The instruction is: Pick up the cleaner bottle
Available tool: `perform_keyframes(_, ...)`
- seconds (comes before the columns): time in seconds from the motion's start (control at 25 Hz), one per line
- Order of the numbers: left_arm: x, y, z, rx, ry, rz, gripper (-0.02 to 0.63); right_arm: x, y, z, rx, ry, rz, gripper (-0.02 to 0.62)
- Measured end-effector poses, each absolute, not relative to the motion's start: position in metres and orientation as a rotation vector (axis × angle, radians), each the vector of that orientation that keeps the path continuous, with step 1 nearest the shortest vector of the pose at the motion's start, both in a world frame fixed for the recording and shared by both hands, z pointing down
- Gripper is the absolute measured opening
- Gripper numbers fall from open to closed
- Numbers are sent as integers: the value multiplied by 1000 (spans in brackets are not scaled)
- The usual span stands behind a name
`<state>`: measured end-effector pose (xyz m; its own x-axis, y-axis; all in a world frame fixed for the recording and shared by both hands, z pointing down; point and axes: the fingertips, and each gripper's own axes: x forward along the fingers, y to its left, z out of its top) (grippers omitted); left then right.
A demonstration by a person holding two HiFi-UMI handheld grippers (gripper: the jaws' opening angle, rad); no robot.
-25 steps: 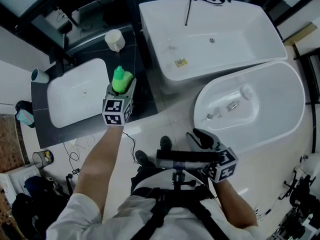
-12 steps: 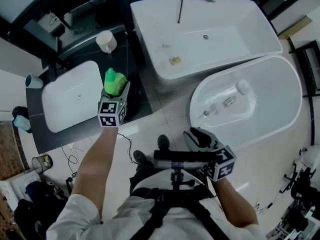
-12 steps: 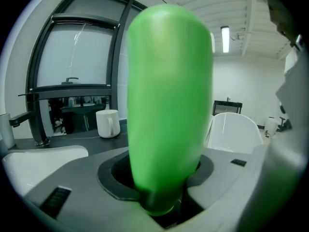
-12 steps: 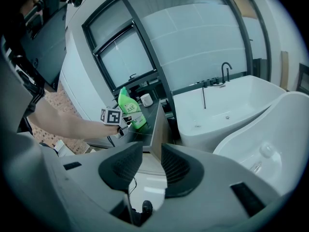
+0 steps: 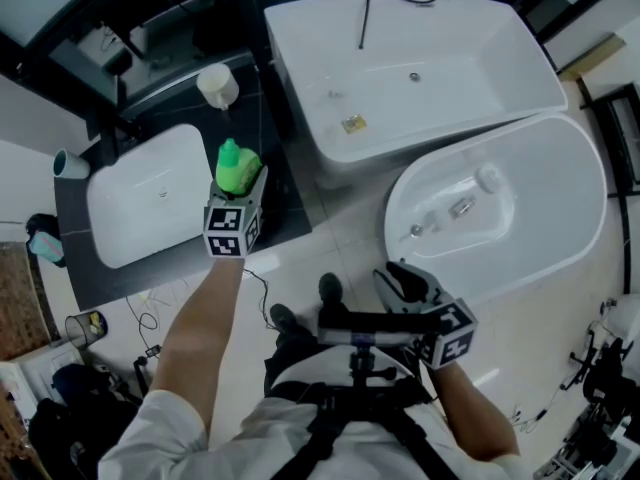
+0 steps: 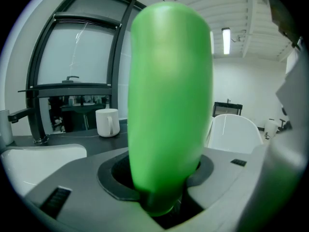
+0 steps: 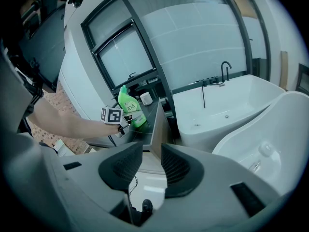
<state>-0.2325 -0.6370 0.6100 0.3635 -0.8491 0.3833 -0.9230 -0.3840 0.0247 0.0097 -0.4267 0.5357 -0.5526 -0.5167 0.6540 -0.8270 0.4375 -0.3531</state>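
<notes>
The green cleaner bottle [image 5: 237, 165] stands upright over the dark counter [image 5: 278, 213], beside the white sink basin [image 5: 140, 208]. My left gripper [image 5: 245, 183] is shut on its lower body. In the left gripper view the bottle [image 6: 169, 105] fills the gap between the jaws of that gripper [image 6: 164, 178]. The right gripper view shows the bottle [image 7: 129, 103] with a white label, held by the left gripper [image 7: 126, 121] at arm's length; whether its base touches the counter I cannot tell. My right gripper [image 5: 400, 283] hangs low near my waist, open [image 7: 152, 161] and holding nothing.
A white mug [image 5: 217, 85] stands on the counter behind the bottle, near a black faucet [image 5: 118, 103]. A rectangular bathtub [image 5: 420, 68] and an oval tub [image 5: 500, 208] lie to the right. A cup [image 5: 68, 163] sits at the counter's left end.
The head view has shifted slightly. The left gripper keeps its hold on the bottle at about the same spot by the basin. The right gripper has not moved.
</notes>
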Motion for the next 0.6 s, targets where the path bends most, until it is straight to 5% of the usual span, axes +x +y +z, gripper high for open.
perform_keyframes(0.6, -234, -640, 608, 2392, -1609, 451, 186, 9, -426, 538, 1122, -2223, 912, 126)
